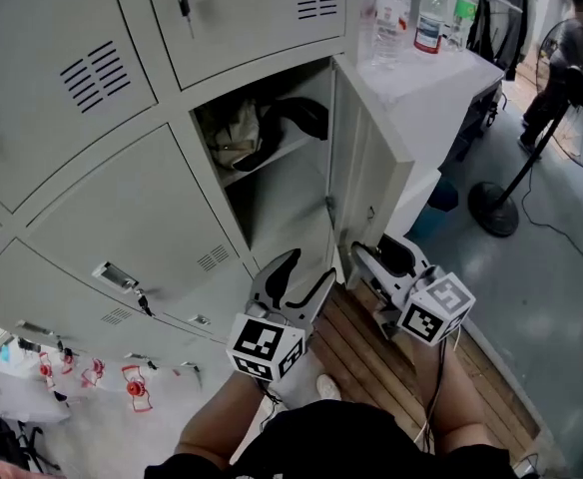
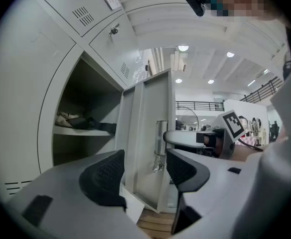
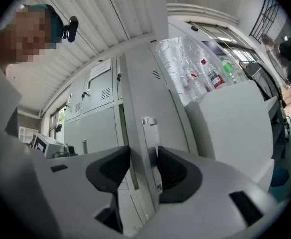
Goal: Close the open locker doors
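The locker door (image 1: 366, 168) stands wide open at the bank's right end, beside a white counter (image 1: 441, 88) bearing bottles (image 1: 389, 23). The right gripper (image 1: 356, 254) pinches the door's free edge between its 2 pads. The left gripper (image 1: 309, 267), jaws wide and empty, hangs before the open compartment.

L gripper (image 1: 309, 267) sticks out in front of the body, held level. Its 2 jaws stand wide apart w/ nothing held. R gripper (image 1: 373, 253) is just beside it, a bit further out, also level. Its jaws are closer together & pinch the edge of the locker door (image 1: 366, 183), 1 pad on each side. L forearm (image 1: 217, 417) & R forearm (image 1: 461, 397) reach fwd side by side. Both marker cubes sit at the back, near the wrists.
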A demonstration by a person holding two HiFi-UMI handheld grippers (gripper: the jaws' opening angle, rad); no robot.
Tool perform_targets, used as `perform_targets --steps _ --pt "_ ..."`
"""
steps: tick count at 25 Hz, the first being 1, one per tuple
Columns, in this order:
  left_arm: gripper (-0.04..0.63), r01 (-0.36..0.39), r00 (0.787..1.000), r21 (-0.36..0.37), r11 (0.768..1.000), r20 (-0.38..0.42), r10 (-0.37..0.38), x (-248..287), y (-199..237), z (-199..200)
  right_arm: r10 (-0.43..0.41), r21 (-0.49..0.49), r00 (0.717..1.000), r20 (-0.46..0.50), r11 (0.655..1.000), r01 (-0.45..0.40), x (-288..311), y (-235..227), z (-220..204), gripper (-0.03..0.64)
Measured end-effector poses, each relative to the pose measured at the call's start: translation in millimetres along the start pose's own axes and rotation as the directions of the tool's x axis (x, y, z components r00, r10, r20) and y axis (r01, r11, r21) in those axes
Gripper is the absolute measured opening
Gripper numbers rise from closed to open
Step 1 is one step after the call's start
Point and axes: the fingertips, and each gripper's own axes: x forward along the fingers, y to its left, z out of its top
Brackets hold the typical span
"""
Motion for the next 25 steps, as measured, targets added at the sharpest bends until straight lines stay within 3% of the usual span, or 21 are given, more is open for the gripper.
perform_targets --steps 13,25 --pt "0.272 -0.148 0.989 0.024 0.989 0.003 0.148 -61 60 11 0.166 0.013 0.986 -0.028 0.986 -0.166 71 62 -23 0.153" --pt "0.272 -0.333 0.943 0.027 0.943 0.016 0.333 -113 99 15 0.270 -0.027 0.960 -0.069 0.962 -0.272 141 86 -36 0.130"
